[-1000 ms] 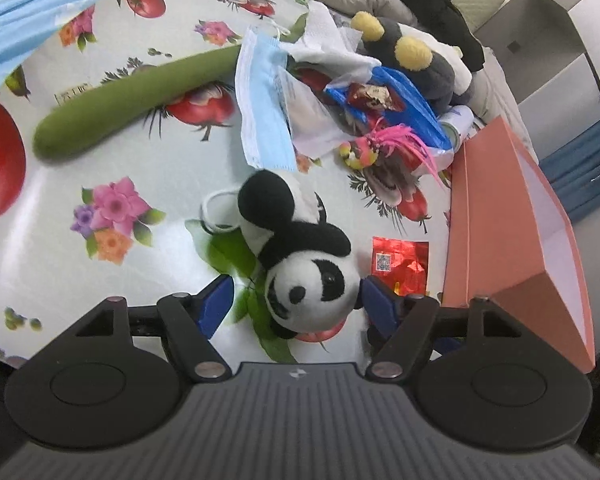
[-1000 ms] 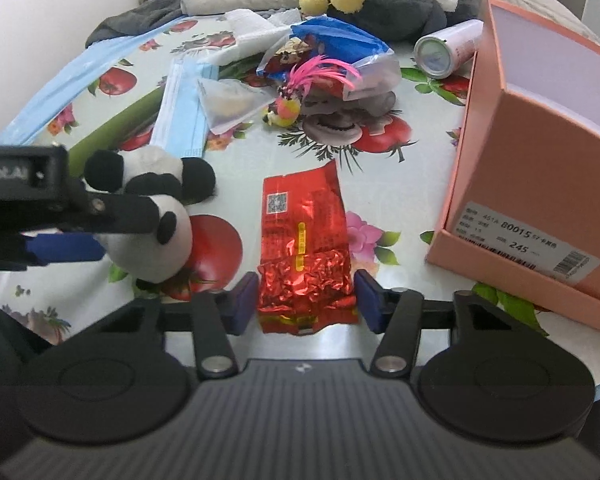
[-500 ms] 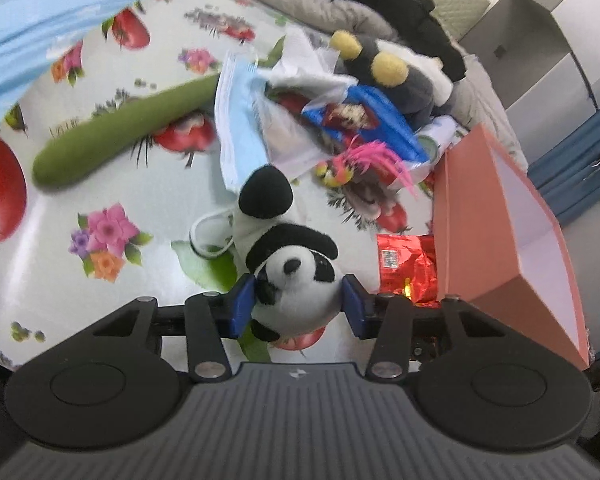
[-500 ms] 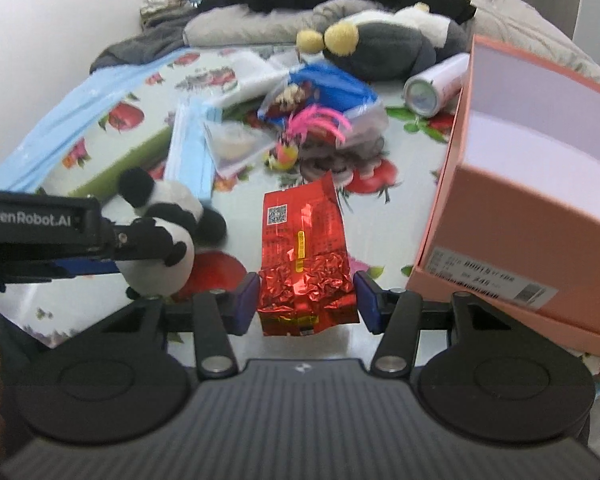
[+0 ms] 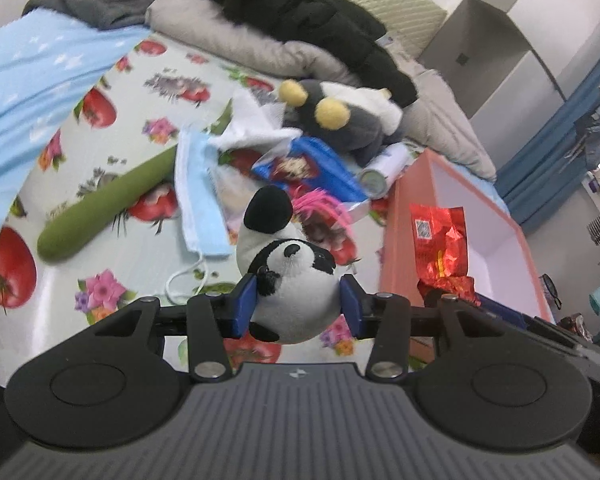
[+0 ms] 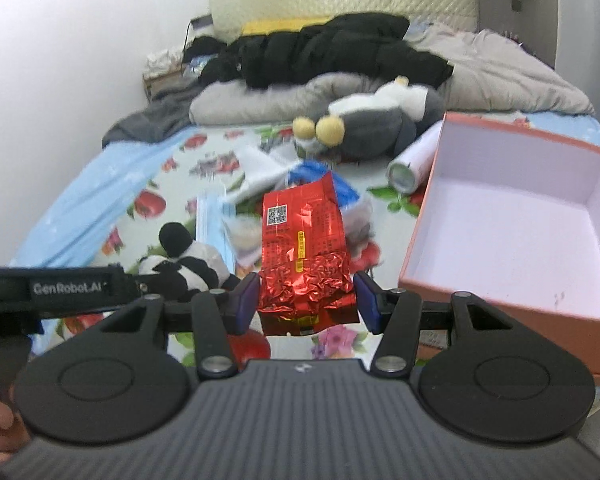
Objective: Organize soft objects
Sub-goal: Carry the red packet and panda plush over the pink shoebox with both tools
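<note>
Both tools, left tool [image 5: 297,305] and right tool [image 6: 306,303], are showing ribbed black housings, silver screws and blue finger pads [image 6: 245,300], with white "GenRobot.AI" lettering on the left one.

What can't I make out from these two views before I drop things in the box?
- Pink cardboard box: its near floor is hidden behind the front wall in the right wrist view; its right edge is cut off.
- Red foil packet: the print is too small to read.
- Black-and-white panda plush: its underside is hidden by the left claw.
- Grey stuffed toy: blurred, so its type is unclear.
</note>
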The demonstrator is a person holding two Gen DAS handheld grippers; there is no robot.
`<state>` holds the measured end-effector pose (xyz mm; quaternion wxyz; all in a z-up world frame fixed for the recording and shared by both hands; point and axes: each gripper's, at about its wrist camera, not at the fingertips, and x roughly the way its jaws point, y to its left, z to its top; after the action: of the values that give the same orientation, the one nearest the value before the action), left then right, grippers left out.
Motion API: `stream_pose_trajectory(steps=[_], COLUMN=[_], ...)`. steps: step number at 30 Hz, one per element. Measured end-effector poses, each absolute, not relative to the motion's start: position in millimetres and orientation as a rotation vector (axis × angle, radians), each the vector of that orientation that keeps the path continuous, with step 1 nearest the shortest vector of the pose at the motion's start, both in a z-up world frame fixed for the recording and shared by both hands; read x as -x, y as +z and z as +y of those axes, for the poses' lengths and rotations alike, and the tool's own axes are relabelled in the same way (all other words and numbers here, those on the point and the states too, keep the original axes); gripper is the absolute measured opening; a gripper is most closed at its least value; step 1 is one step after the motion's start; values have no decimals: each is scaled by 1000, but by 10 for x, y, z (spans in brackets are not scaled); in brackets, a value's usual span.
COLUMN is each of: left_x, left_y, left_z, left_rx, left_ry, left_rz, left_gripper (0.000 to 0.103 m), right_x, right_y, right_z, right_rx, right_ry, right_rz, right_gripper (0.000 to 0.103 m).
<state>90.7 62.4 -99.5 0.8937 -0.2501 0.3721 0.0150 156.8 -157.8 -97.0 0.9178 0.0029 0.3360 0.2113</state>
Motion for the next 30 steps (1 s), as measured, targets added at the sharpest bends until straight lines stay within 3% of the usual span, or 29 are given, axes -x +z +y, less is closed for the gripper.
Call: stream_pose_trajectory(steps=[17, 30], left_x=[-979, -1374], left_y=[-142, -79], left_z=[112, -607], left_rx=[414, 346], left_ry=[-142, -318], left_rz=[665, 685], left_gripper=[51, 51], right_x=[-1478, -1420], right_y=[-370, -256], right_z=[-1998, -2630], right_rx=[-91, -123], right_ry=[382, 220], right_rz=[588, 546], right_gripper=[54, 54])
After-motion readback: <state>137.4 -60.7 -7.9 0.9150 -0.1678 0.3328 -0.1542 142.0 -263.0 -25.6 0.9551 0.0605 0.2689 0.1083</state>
